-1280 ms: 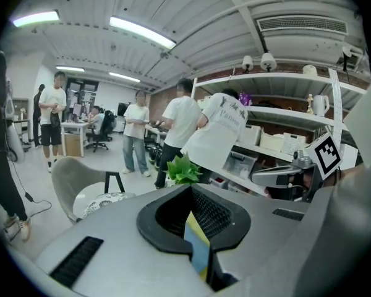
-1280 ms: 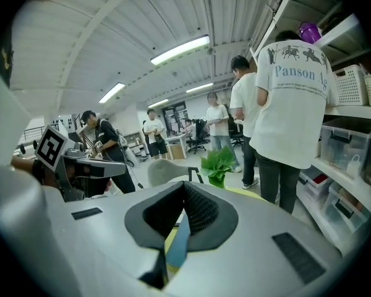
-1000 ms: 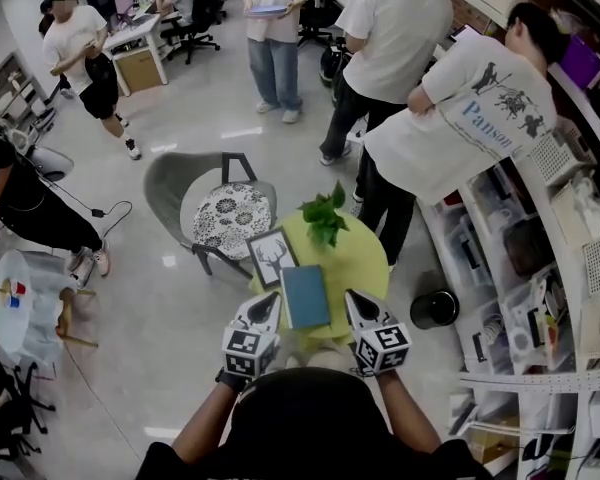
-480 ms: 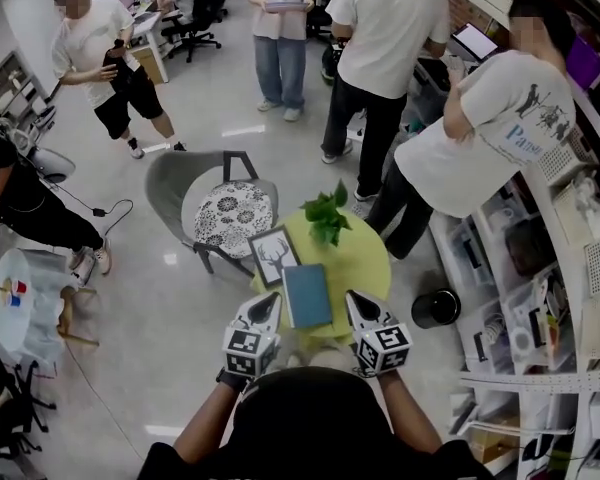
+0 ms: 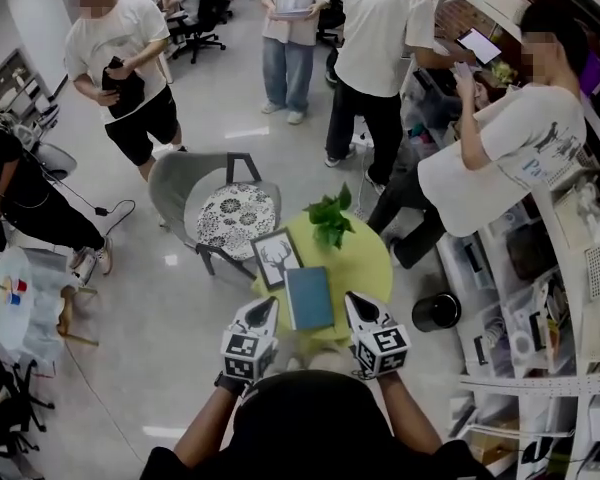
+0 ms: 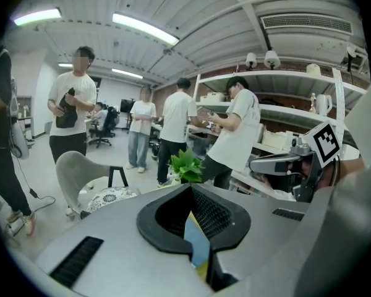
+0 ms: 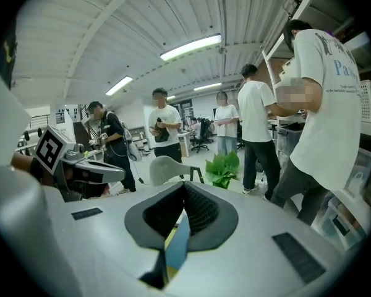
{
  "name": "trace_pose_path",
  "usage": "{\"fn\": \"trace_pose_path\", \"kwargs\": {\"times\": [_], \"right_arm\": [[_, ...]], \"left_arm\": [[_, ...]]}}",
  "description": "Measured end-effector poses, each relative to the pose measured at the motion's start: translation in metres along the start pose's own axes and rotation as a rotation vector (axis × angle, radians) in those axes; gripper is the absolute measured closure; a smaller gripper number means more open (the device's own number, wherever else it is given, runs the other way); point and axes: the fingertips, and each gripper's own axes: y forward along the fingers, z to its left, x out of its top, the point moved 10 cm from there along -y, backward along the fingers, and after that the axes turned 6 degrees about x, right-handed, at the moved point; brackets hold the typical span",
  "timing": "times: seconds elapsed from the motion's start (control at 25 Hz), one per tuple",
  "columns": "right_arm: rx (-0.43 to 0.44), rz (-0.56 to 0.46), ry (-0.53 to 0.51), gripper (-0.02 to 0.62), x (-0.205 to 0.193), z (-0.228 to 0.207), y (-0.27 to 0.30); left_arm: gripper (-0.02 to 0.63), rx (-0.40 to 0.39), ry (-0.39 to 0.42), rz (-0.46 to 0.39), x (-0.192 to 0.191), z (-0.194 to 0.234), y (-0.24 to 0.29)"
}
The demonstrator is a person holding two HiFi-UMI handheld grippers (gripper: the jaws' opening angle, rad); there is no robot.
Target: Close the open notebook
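Nearest us, nothing stirs: the left tongs (image 5: 267,304) and right tongs (image 5: 352,299) keep the places they held a second ago. Both have their jaws pressed together and hold nothing. Their own views show only a sliver of teal and yellow through the slit. Between the two tips and just ahead of them, the notebook (image 5: 308,297) lies flat on the table (image 5: 368,260), teal cover up. It touches neither tongs and sits in the same spot as before. We judge it already closed, since we see one plain cover and no spread pages. Past the tips, the frame (image 5: 276,257) and the plant (image 5: 330,218) stand unmoved, as does the chair (image 5: 180,190) behind them. The only change is far off. The person (image 5: 120,58) well beyond the left tongs now stands nearer the chair, and the person (image 5: 500,143) beyond the right tongs has shifted along the shelves (image 5: 540,268). None of that bears on the task, which we take as done.
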Motion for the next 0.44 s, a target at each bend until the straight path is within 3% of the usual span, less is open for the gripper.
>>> {"fn": "trace_pose_path", "kwargs": {"times": [0.44], "right_arm": [[-0.001,0.016,-0.038,0.594,0.0085,0.0042,0.0009]], "left_arm": [[0.589,0.005,-0.019,0.002,-0.0070,0.0063,-0.0028]]}}
